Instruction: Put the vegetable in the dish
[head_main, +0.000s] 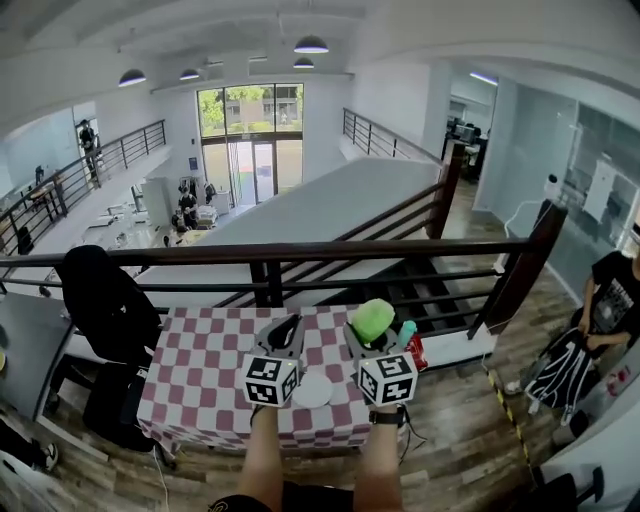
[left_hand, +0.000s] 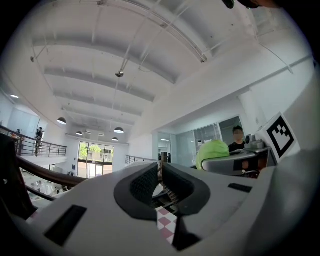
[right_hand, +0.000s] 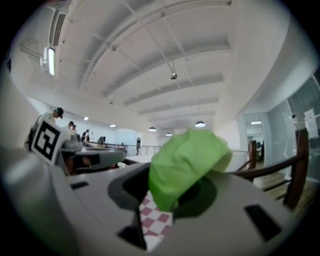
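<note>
two grippers are raised over a table (head_main: 200, 385) covered in a red-and-white checked cloth, and both point up toward the ceiling. the right gripper (head_main: 372, 332) pinches a soft, light green leafy vegetable (head_main: 374, 318). in the right gripper view the green lump fills the gap between the jaws and bulges out over the right one, so the jaws stand partly apart around it. the left gripper (head_main: 287, 328) holds nothing. in the left gripper view its ribbed pads (left_hand: 145, 181) are pressed almost together, leaving only a thin slit through which a bit of the checked cloth shows. the grippers sit side by side, near each other but not touching, with the left one just to the left of the vegetable.

a round white dish (head_main: 312, 390) lies on the near part of the table, seen between the two marker cubes. the vegetable is up in the air, and in the head view it sits farther away and to the right of the dish, not touching it. near the right edge of the table are a red can-like item (head_main: 417, 352) and a teal object (head_main: 407, 328) just beyond it. a dark railing (head_main: 300, 250) runs along the far side of the table. a person (head_main: 610, 300) in a black shirt is well off to the right.
</note>
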